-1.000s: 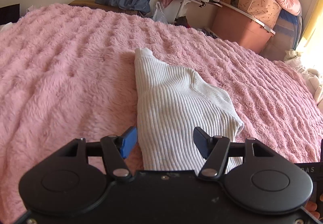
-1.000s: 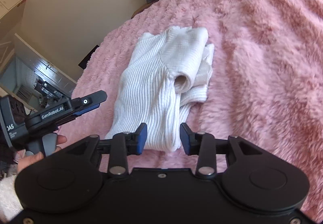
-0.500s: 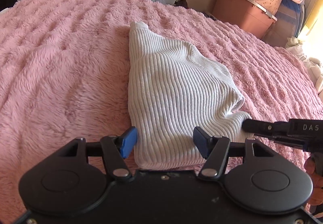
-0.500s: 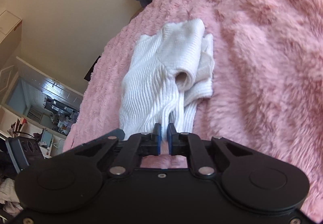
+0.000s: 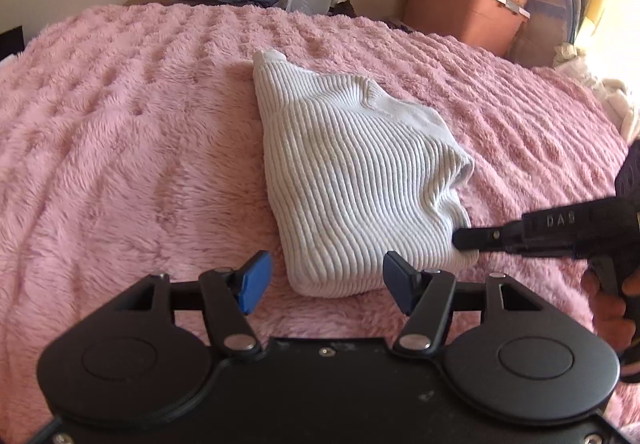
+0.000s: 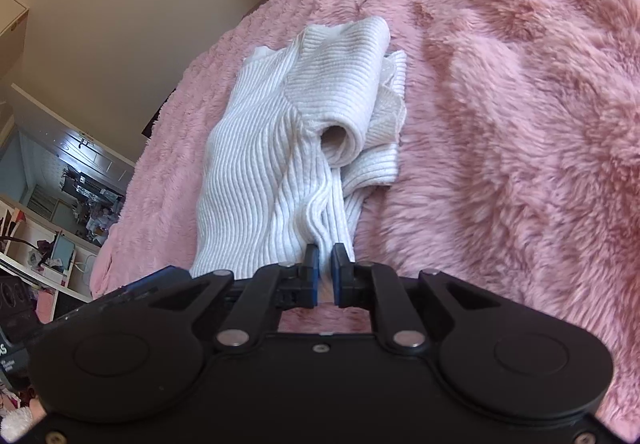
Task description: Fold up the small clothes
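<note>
The white ribbed sweater [image 5: 360,183] sat mid-frame on the fluffy pink blanket [image 5: 120,163]. The right gripper [image 6: 325,264] was pinched tight on its near edge, probably a bunched fold. The left gripper [image 5: 326,284] sat wide open, empty, right at the hem.

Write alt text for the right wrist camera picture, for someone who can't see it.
The right gripper is shut on the near edge of a white ribbed sweater lying partly folded on a fluffy pink blanket. A beige wall and a cluttered room show at the left.
</note>
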Demonstrator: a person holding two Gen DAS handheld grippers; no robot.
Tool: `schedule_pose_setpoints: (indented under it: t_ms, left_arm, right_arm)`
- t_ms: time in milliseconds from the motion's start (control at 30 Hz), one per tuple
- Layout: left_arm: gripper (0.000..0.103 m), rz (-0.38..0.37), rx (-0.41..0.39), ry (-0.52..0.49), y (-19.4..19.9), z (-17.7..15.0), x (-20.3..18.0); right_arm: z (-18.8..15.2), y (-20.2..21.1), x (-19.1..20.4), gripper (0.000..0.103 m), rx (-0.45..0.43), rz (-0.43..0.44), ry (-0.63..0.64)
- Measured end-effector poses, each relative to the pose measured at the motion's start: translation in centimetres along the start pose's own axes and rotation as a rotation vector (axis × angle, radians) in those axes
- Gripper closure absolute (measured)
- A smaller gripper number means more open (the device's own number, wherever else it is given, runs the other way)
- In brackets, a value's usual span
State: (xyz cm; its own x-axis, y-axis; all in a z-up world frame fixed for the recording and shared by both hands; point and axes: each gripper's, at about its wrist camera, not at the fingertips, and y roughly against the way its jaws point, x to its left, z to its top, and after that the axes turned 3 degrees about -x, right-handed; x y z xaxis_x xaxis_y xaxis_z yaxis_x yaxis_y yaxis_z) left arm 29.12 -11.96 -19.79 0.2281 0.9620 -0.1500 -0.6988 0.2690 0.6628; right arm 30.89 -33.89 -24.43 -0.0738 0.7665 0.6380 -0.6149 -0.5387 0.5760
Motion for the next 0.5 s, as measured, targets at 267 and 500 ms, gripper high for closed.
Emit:
schedule_pose_setpoints:
  t_ms: [267, 500]
  left_arm:
    - [0.043, 0.051, -0.012, -0.145, -1.4, -1.2, -0.5]
    - [0.081, 0.010, 0.014, -0.181, -1.8, -1.7, 0.1]
  right_arm:
    - [0.5, -0.6, 0.8, 0.095, 0.002, -0.007, -0.009]
    - [0.8, -0.7, 0.2, 0.095, 0.009, 0.001, -0.025]
